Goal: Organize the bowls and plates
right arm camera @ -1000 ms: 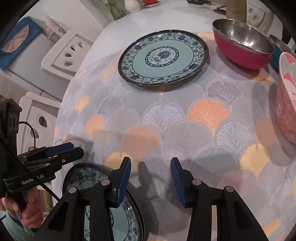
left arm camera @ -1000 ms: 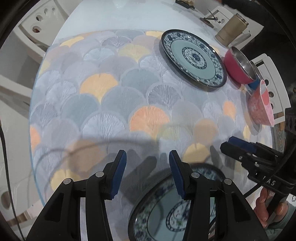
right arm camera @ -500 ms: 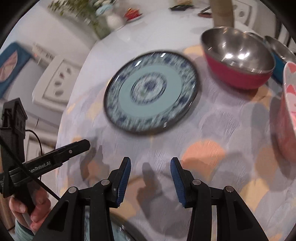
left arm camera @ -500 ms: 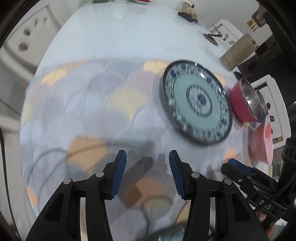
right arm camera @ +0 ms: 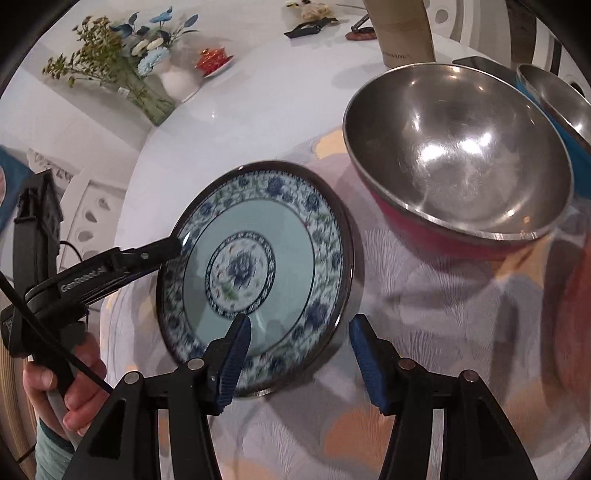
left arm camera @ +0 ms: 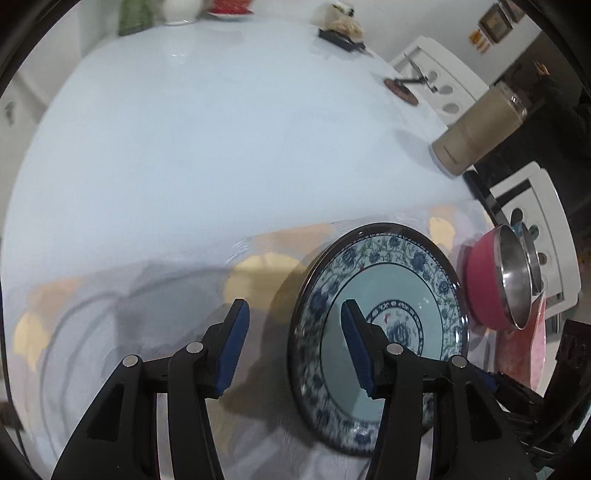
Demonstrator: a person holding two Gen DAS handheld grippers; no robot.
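Observation:
A blue-and-white patterned plate (left arm camera: 384,317) (right arm camera: 258,266) lies on the fan-patterned cloth. My left gripper (left arm camera: 293,345) is open, its jaws astride the plate's left rim; in the right wrist view (right arm camera: 162,251) it reaches the plate's left edge. My right gripper (right arm camera: 301,354) is open, its jaws astride the plate's near rim. A red bowl with a steel inside (right arm camera: 458,147) (left arm camera: 498,280) stands right of the plate. A blue steel bowl (right arm camera: 561,96) sits behind it. A pink bowl (left arm camera: 537,354) (right arm camera: 576,314) is at the far right.
A tan canister (left arm camera: 476,129) (right arm camera: 402,29), a vase of flowers (right arm camera: 129,70), a small red dish (right arm camera: 212,59) and small items stand on the white table (left arm camera: 221,129) beyond the cloth. White chairs (left arm camera: 535,221) ring the table.
Both grippers have moved forward across the cloth to the far plate. The near plate under the fingers has dropped out of view. Both stay open.

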